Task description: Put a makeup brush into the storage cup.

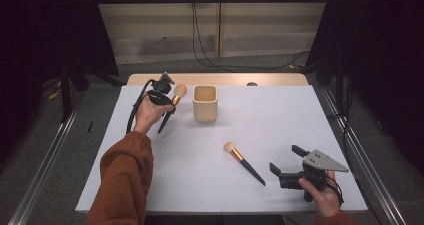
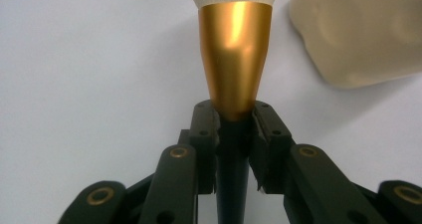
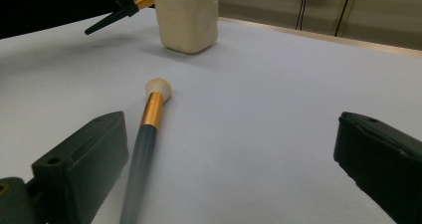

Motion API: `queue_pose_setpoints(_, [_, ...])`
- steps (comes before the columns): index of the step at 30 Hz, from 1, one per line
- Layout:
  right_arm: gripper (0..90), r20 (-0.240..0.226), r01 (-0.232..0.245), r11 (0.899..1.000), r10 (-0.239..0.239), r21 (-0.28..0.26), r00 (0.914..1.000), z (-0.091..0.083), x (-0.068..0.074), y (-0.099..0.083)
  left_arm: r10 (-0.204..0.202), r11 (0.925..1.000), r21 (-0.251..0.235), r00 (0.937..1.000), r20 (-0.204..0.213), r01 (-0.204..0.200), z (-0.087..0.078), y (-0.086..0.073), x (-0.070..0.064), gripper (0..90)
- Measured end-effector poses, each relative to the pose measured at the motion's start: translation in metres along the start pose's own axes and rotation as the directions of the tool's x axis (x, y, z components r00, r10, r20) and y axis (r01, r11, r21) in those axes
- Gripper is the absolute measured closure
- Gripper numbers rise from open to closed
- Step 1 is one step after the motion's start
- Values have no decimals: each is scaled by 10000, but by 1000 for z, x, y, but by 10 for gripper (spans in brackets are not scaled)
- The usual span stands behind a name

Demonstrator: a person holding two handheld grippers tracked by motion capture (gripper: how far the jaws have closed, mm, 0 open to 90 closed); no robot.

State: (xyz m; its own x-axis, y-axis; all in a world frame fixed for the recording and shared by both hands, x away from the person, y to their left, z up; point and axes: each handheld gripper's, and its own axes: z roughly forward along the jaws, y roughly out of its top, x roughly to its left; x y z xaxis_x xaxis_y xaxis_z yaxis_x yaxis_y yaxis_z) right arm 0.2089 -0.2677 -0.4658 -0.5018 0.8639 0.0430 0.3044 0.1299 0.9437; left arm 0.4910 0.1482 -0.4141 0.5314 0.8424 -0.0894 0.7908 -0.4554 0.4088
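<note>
Your left gripper [image 1: 167,101] clamps one makeup brush [image 1: 176,96] just left of the empty cup [image 1: 205,103]; right gripper [image 1: 285,163] gapes empty beside the second brush [image 1: 243,162].

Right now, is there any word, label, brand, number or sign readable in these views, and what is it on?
None can be read.
The held brush, the brush on the table and the beige cup show no print.
The left gripper and the right gripper bear no legible marks.
</note>
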Motion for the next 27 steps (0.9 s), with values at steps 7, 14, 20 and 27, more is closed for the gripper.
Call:
queue_pose_setpoints(7, [4,-24,-14,10000,14,-35,10000,0,0,0,225,9963,-836,9997,126,-214,-5,-3,-2,741])
queue_pose_setpoints(14, [4,-26,-38,10000,38,-39,10000,0,0,0,186,9817,-1899,9992,361,-114,-11,-10,-2,741])
queue_pose_setpoints(20, [4,10,-54,9999,54,-108,10000,-1,0,0,98,9674,-2533,9990,426,14,-16,-16,0,740])
queue_pose_setpoints(27, [4,8,-87,9999,87,-116,10000,0,0,0,329,9414,-3373,9965,769,-51,-26,-24,1,740])
